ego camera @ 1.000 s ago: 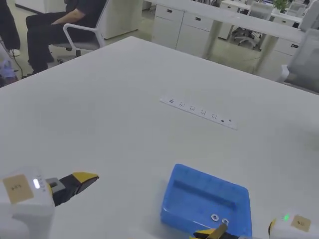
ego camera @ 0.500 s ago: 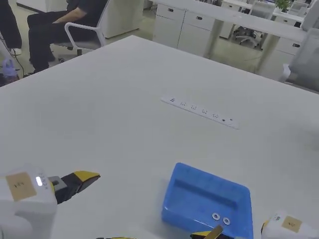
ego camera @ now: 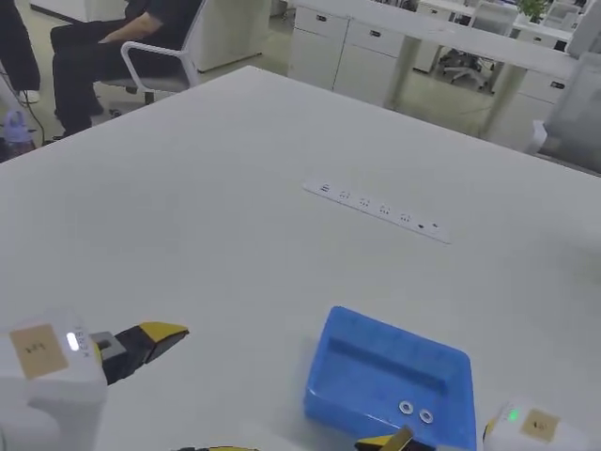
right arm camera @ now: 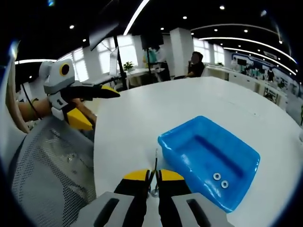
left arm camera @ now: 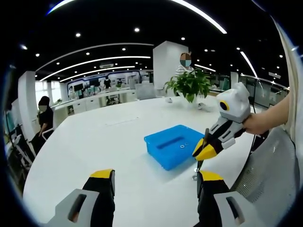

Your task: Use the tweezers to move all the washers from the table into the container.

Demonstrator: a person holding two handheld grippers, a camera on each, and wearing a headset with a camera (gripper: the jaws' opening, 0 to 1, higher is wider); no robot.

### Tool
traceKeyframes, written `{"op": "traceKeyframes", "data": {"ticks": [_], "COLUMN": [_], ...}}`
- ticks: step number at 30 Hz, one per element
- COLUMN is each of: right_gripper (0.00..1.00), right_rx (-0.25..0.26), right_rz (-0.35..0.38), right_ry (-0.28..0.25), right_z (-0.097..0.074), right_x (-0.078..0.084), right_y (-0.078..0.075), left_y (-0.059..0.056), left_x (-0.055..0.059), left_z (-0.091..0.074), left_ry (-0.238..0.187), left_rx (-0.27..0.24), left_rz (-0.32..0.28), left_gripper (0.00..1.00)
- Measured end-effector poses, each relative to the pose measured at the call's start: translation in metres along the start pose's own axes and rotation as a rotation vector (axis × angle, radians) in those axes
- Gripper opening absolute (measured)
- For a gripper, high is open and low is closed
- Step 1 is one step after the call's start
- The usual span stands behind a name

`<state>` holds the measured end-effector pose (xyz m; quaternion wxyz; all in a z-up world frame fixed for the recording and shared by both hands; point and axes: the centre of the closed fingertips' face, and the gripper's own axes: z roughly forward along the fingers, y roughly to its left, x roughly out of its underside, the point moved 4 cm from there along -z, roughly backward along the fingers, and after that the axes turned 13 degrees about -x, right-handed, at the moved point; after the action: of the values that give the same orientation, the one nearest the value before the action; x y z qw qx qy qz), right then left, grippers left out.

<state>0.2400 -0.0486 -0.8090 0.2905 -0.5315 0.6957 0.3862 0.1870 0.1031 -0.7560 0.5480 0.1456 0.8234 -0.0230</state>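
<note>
Blue rectangular plastic container (ego camera: pixel 390 362) is sitting near the front edge of the white worktop (ego camera: pixel 235 169); it is a shallow glossy tray with a raised rim. Two small silver ring washers (ego camera: pixel 415 412) are lying side by side inside the container, close to its near wall. Right claw (right arm camera: pixel 154 176) is clenching on thin metal tweezers (right arm camera: pixel 155 161), which are pointing forward just beside the container's corner, outside it. Left claw (left arm camera: pixel 156 176) is hanging released, jaws wide apart and holding nothing, over bare worktop well apart from the container. Flat white power strip (ego camera: pixel 376 211) is lying mid-worktop. The room is an open office with white desks and ceiling light strips. A potted green plant (left arm camera: pixel 189 84) is standing on a far desk, and a person (ego camera: pixel 103 42) is sitting on a chair.
</note>
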Motion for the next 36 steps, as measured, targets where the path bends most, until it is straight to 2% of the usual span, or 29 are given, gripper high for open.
{"op": "traceKeyframes", "data": {"ticks": [6, 8, 9, 14, 31, 36], "right_gripper": [0.04, 0.04, 0.04, 0.03, 0.03, 0.03], "right_rx": [-0.015, -0.015, -0.006, 0.004, 0.005, 0.008], "right_rz": [-0.066, -0.088, -0.093, -0.055, -0.05, -0.003], "right_ry": [0.028, 0.054, 0.042, 0.031, 0.033, 0.012], "right_z": [0.0044, 0.006, 0.0048, 0.0015, 0.003, 0.0015], "right_x": [0.0039, 0.0091, 0.0082, 0.0089, 0.0081, 0.0076], "right_y": [0.0095, 0.0103, 0.0093, 0.004, 0.0046, 0.0019], "left_y": [0.0, 0.0007, 0.0006, -0.0001, 0.0012, 0.001], "left_x": [-0.0008, -0.0008, -0.0007, 0.0003, 0.0004, 0.0003], "left_z": [-0.0003, -0.0002, -0.0002, 0.0001, 0.0, -0.0003], "left_ry": [-0.003, -0.004, -0.004, -0.001, -0.002, -0.004], "left_rx": [0.0, -0.002, -0.001, 0.004, -0.002, -0.001], "left_rz": [-0.004, -0.005, -0.005, 0.001, -0.003, -0.001], "left_gripper": [0.71, 0.71, 0.71, 0.71, 0.7, 0.7]}}
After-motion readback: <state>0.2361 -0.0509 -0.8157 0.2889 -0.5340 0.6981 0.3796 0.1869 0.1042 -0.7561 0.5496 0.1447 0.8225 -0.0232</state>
